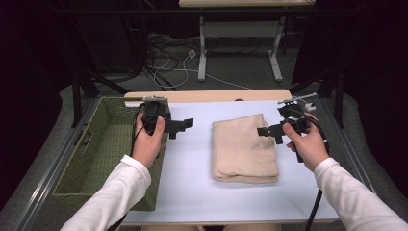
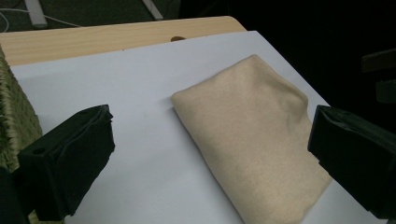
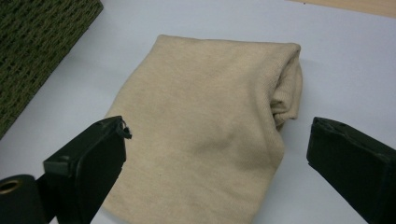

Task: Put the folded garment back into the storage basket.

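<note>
Folded beige towel [image 1: 244,148] flat between wide-open left gripper [image 1: 179,126] and wide-open right gripper [image 1: 269,131], untouched.

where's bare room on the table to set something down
Bare sheet lies between the green basket and the folded beige cloth, and along the near edge below the cloth. Beside the cloth's right edge, the right gripper crowds the narrow strip.

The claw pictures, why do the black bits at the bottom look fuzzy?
In the left gripper view and the right gripper view the jaws sit too near the lens, so they blur, while the folded beige cloth stays fairly sharp. The high view is dark around the bright white table.
</note>
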`<act>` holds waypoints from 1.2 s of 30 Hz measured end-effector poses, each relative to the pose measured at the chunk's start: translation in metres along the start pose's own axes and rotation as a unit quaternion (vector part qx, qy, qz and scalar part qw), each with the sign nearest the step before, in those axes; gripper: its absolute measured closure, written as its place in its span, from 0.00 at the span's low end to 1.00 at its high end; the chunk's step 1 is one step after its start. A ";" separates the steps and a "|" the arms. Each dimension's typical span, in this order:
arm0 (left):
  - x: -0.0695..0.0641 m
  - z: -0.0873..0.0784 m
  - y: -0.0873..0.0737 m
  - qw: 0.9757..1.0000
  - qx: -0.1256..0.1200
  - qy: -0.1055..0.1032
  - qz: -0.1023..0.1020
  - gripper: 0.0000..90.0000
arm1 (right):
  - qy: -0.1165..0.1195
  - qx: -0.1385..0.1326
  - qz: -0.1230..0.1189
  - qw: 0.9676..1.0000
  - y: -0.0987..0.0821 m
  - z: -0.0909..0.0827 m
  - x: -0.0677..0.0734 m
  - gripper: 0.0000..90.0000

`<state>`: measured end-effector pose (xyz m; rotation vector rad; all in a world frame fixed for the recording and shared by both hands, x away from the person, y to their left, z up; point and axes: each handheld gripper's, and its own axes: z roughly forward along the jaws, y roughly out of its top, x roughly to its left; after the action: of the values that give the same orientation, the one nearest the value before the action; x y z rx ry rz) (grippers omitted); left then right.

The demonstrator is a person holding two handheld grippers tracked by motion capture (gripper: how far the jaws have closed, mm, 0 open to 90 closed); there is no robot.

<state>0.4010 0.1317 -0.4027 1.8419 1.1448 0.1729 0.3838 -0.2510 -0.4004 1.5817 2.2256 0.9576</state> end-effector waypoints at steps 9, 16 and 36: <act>0.000 0.027 -0.003 1.000 0.010 -0.004 -0.008 0.01 | -0.010 0.005 -0.008 1.000 0.001 0.018 -0.003 0.04; 0.003 0.045 -0.004 1.000 0.010 -0.007 -0.019 0.02 | -0.011 0.001 0.006 1.000 -0.001 0.031 -0.010 0.04; 0.015 0.088 -0.019 0.998 0.020 0.011 -0.052 0.04 | -0.025 0.003 0.050 0.998 -0.016 0.060 -0.037 0.04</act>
<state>0.4446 0.0898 -0.4707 1.8139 1.2639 0.1120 0.4188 -0.2656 -0.4623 1.7148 2.1370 0.9273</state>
